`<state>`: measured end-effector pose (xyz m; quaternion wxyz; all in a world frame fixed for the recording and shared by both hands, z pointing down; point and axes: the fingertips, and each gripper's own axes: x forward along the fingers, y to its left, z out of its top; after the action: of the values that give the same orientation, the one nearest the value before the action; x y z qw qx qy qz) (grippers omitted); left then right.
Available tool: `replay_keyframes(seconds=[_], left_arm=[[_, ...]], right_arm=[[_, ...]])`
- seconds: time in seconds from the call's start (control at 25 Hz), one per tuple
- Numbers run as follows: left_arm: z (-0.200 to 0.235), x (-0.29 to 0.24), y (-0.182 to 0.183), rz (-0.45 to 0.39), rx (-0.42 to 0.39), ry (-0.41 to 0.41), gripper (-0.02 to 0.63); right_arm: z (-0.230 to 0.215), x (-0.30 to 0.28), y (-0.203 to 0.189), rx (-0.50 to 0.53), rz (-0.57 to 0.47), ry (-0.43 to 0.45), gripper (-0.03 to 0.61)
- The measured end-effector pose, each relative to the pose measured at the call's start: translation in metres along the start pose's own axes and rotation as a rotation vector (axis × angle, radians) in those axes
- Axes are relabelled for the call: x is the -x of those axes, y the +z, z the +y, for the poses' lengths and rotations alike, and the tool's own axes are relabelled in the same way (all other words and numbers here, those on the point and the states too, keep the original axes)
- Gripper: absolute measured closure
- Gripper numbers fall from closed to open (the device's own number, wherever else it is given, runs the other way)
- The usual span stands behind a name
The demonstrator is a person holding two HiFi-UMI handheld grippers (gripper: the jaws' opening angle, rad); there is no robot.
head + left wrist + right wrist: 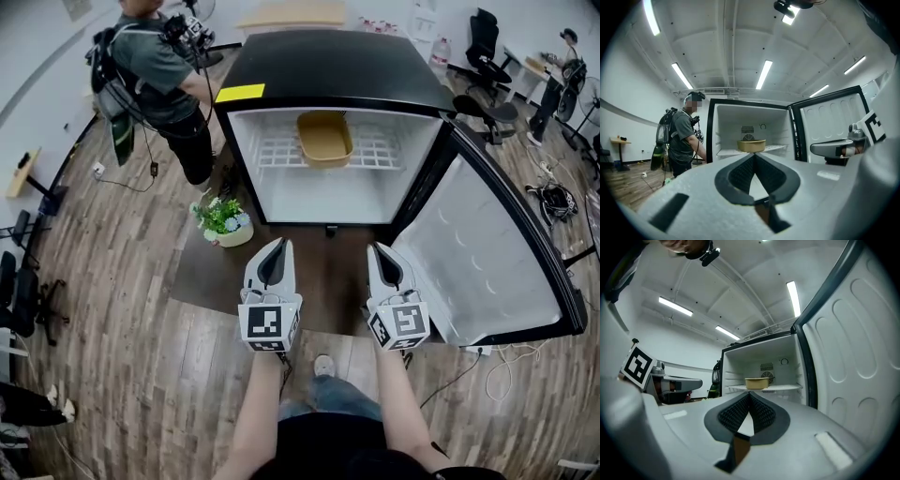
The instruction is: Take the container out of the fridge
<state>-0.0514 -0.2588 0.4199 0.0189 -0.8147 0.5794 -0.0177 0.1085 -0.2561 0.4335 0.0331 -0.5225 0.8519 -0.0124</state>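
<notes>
Sitting on the wire shelf [377, 155] inside the open fridge [328, 67], the tan container [324, 138] looked light, stiff and thin-walled, probably slick; opposite rim walls were judged the best hold. The left tool [278, 246] and right tool [378, 249], each closed on nothing, stood before the fridge, well apart from the container. The head view showed its apparently empty interior; the two gripper views showed only its side and the vent grille [747, 130] behind.

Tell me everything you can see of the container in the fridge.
The container is a tan, shallow tub, rectangular with rounded corners, of plastic or fibre by its matte look. It has no lid and looks empty. It stands upright, mid-shelf, on the white wire shelf of the open fridge. Only the shelf touches it.
</notes>
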Motion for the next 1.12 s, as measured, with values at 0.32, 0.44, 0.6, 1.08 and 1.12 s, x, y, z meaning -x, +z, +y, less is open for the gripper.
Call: replay_keyframes(seconds=[0.32,0.44,0.6,1.08,1.12], left_arm=[[0.011,-0.034,0.003,-0.013,-0.013,0.003,0.607],[0.01,-0.039,0.003,-0.013,-0.008,-0.01,0.607],[0.012,-0.055,0.008,-0.02,-0.01,-0.033,0.607],[0.018,-0.078,0.013,-0.016,-0.018,-0.116,0.607],[0.02,-0.08,0.013,-0.018,-0.015,-0.119,0.607]], right_arm=[[-0.006,-0.041,0.002,0.0,-0.007,0.03,0.568],[-0.006,-0.045,0.001,0.002,0.002,0.025,0.568],[-0.008,-0.059,0.008,0.023,0.0,0.02,0.568],[0.003,-0.088,0.018,0.165,0.051,0.009,0.568],[0.003,-0.091,0.018,0.17,0.054,0.006,0.568]])
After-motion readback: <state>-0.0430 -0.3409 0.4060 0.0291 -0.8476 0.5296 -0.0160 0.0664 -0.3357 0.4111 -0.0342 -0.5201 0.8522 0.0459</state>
